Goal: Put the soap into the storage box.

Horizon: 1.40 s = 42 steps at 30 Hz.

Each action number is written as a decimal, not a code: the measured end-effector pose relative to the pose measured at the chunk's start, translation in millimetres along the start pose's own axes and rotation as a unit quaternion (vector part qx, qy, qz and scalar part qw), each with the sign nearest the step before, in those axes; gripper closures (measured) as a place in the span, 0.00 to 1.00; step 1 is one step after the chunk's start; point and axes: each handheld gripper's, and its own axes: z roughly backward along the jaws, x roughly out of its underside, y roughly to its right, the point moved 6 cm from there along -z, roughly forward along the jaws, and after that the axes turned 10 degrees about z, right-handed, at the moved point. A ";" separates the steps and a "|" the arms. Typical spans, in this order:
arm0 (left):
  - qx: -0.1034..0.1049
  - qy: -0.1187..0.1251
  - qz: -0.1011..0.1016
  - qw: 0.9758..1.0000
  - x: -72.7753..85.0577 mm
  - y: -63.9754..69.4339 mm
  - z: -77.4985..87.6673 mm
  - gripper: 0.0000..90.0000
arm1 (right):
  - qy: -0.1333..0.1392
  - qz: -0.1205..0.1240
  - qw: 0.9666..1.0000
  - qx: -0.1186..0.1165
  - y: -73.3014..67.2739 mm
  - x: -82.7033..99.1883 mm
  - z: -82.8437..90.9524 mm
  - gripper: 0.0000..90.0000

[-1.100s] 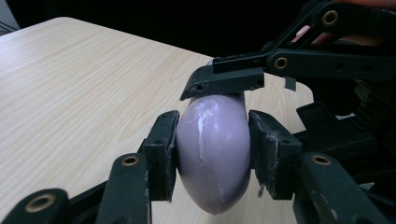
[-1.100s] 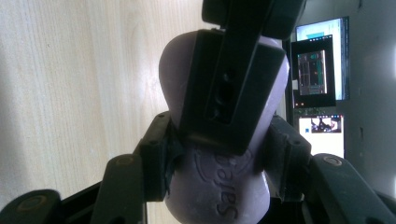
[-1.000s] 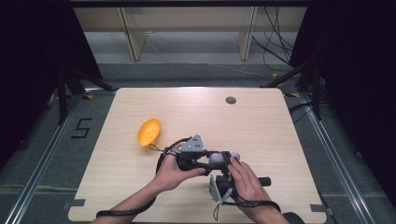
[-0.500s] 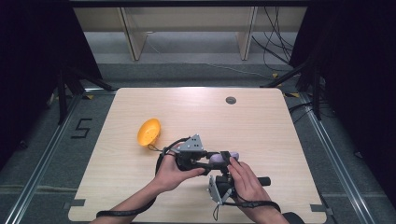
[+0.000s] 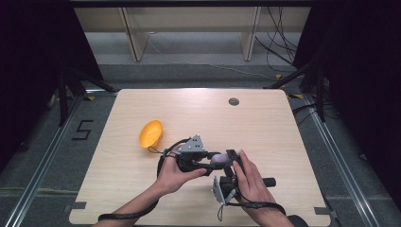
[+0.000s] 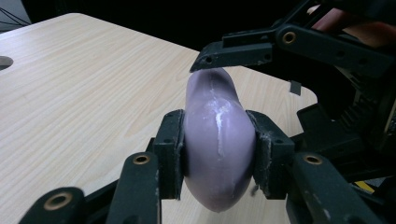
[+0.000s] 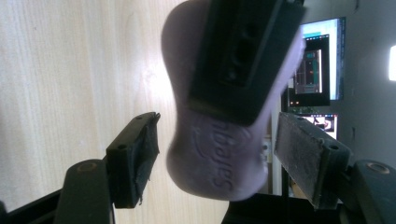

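From above, both forearms enter at six o'clock over the pale wood table (image 5: 283, 127); the left gripper (image 5: 213, 163) clamps a lilac soap bar (image 5: 220, 159), an orange bowl (image 5: 151, 134) at its ten o'clock. The left gripper view shows the smooth, scuffed bar pinched between pads. In the right gripper view, the right gripper (image 7: 219, 156) gapes around the embossed bar, untouching.

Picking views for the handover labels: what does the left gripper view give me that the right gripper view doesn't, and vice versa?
Left gripper view: the left claw clamped on both sides of the purple soap bar, with one jaw of the right claw touching the bar's far end.

Right gripper view: embossed lettering on the bar, the right claw open around it, pads not touching, and lit monitors behind.

Both: the bar held above the wooden table.
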 end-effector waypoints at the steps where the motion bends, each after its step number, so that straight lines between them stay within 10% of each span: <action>1: 0.000 0.000 0.000 1.000 0.0 0.0 0.0 0.66 | -0.001 -0.003 1.000 -0.001 -0.1 0.1 0.3 0.35; 15: -0.067 0.010 0.011 0.998 -5.2 -21.3 15.9 0.66 | 0.002 -0.013 1.000 -0.001 0.8 10.7 8.5 0.34; 20: -0.106 0.017 0.014 0.994 -5.7 -26.5 20.9 0.66 | -0.009 -0.055 0.998 -0.013 -4.1 20.2 15.0 0.36; 22: -0.118 0.015 0.009 0.993 -4.7 -27.8 21.6 0.66 | 0.006 -0.017 1.000 -0.005 3.3 22.6 15.2 0.36; 23: -0.123 0.020 0.015 0.992 -4.4 -28.1 21.8 0.66 | -0.006 -0.060 0.998 -0.012 -2.1 25.5 17.6 0.36; 25: -0.139 0.026 0.015 0.990 -5.3 -30.0 25.3 0.66 | -0.005 -0.047 0.999 -0.008 2.7 32.9 18.4 0.36; 26: -0.139 0.026 0.015 0.990 -5.3 -30.0 25.3 0.66 | -0.015 -0.088 0.996 -0.013 -2.1 35.8 19.6 0.36; 42: -0.208 0.081 0.041 0.974 2.5 -41.6 46.0 0.66 | -0.022 -0.153 0.987 -0.030 -4.6 55.9 21.3 0.37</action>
